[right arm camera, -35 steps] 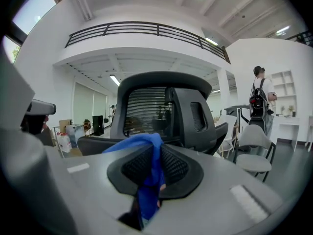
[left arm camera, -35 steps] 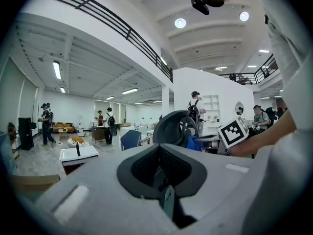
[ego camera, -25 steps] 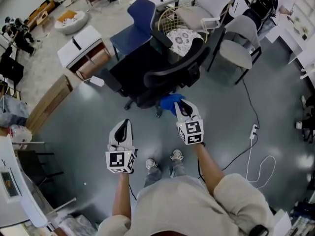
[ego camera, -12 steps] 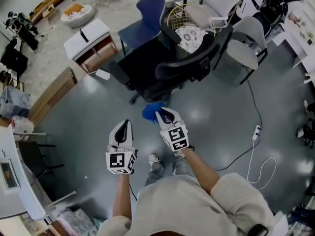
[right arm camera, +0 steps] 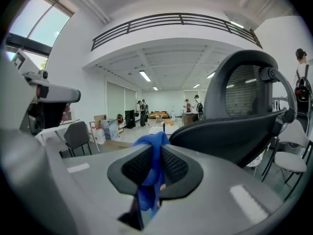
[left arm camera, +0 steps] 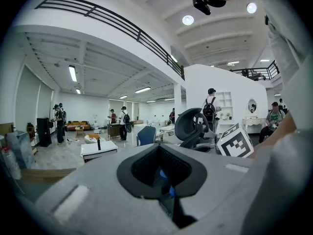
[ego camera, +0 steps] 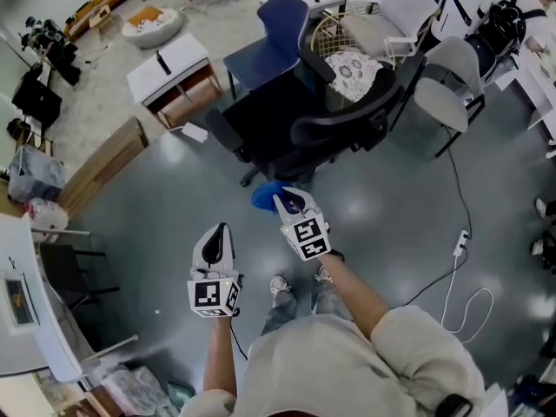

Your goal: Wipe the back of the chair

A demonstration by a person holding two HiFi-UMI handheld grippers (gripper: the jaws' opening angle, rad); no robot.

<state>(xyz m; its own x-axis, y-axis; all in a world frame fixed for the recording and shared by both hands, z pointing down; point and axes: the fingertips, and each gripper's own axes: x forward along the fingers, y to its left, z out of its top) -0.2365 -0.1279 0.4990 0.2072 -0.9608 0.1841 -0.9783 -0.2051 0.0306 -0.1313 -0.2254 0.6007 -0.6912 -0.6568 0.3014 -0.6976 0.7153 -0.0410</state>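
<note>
The right gripper [ego camera: 284, 201] is clamped on a bunched blue cloth [ego camera: 263, 195]. It looks soft, light and floppy, and sits just short of the black chair [ego camera: 347, 127] back. The left gripper [ego camera: 221, 231] hangs closed and empty.

A black office chair [ego camera: 343, 133] with a mesh back and a headrest is seen upright, its curved back [right arm camera: 244, 126] turned toward the person. A crumpled blue cloth [ego camera: 263, 196] is pinched in the right gripper [ego camera: 283, 200], near the back but apart from it.
</note>
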